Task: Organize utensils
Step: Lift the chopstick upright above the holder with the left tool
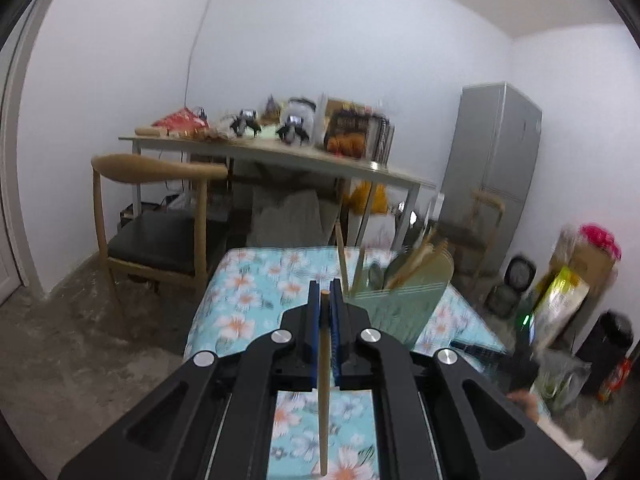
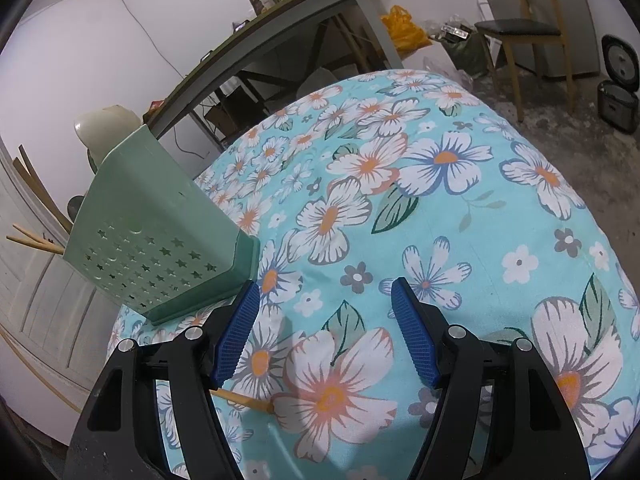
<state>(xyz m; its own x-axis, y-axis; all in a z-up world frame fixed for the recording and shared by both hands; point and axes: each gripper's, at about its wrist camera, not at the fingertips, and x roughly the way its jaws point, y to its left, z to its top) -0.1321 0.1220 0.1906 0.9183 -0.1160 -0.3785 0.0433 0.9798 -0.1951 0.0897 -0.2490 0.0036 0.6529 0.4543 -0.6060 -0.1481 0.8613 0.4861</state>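
My left gripper [image 1: 325, 294] is shut on a wooden chopstick [image 1: 324, 380], which runs between the blue pads and hangs down toward the camera, above the floral tablecloth [image 1: 256, 280]. A green utensil holder [image 1: 400, 304] stands just right of it, with several chopsticks and spoons poking out, blurred. In the right wrist view my right gripper [image 2: 324, 292] stands open over the cloth [image 2: 440, 200] with nothing between its pads. The star-punched holder [image 2: 160, 240] sits to its left. A loose chopstick [image 2: 246, 400] lies on the cloth beside the left finger.
A wooden chair [image 1: 160, 240] stands left of the table. Beyond it a long cluttered table [image 1: 272, 152] lines the wall, with a grey fridge [image 1: 492, 152] to the right. Bags and a rice cooker [image 2: 618, 96] sit on the floor near a second chair [image 2: 528, 32].
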